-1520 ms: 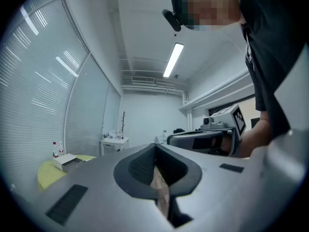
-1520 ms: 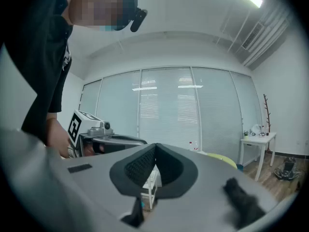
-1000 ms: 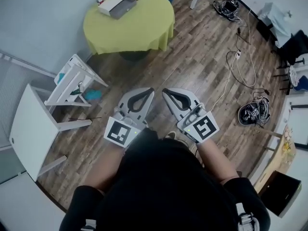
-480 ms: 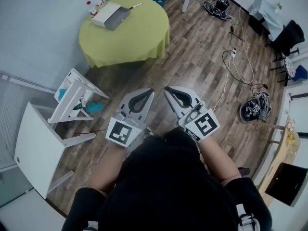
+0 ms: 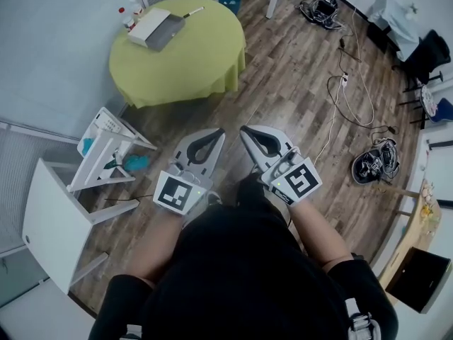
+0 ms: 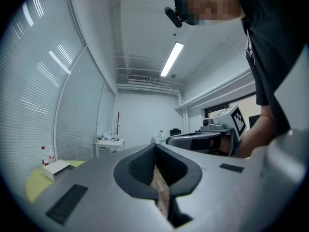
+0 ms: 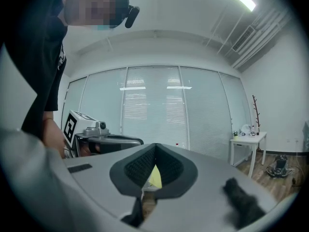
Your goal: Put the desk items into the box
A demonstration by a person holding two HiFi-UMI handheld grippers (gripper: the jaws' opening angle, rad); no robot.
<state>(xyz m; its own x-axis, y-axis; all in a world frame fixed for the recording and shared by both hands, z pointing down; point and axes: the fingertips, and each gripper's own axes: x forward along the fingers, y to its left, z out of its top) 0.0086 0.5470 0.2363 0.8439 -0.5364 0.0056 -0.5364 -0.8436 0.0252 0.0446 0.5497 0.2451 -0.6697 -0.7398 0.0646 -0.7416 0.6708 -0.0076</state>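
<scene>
A round table with a yellow-green cloth [image 5: 177,59] stands far ahead at the upper left of the head view. On it lie an open flat box [image 5: 156,28], a pen [image 5: 193,10] and small bottles [image 5: 128,18] at the back edge. My left gripper [image 5: 217,132] and right gripper [image 5: 244,129] are held side by side in front of the person's body, well short of the table. Both are shut with nothing between the jaws. The left gripper view shows its tips [image 6: 155,145] meeting, and the right gripper view shows the same [image 7: 155,145].
An overturned white stool [image 5: 106,147] and a white side table [image 5: 53,218] lie to the left. Cables [image 5: 340,83] and a coiled bundle [image 5: 373,165] trail across the wooden floor on the right. A blue bin [image 5: 228,0] stands behind the round table.
The view has shifted slightly, so the round table sits further left and a little closer to the top. Both grippers keep their pose, shut, side by side.
</scene>
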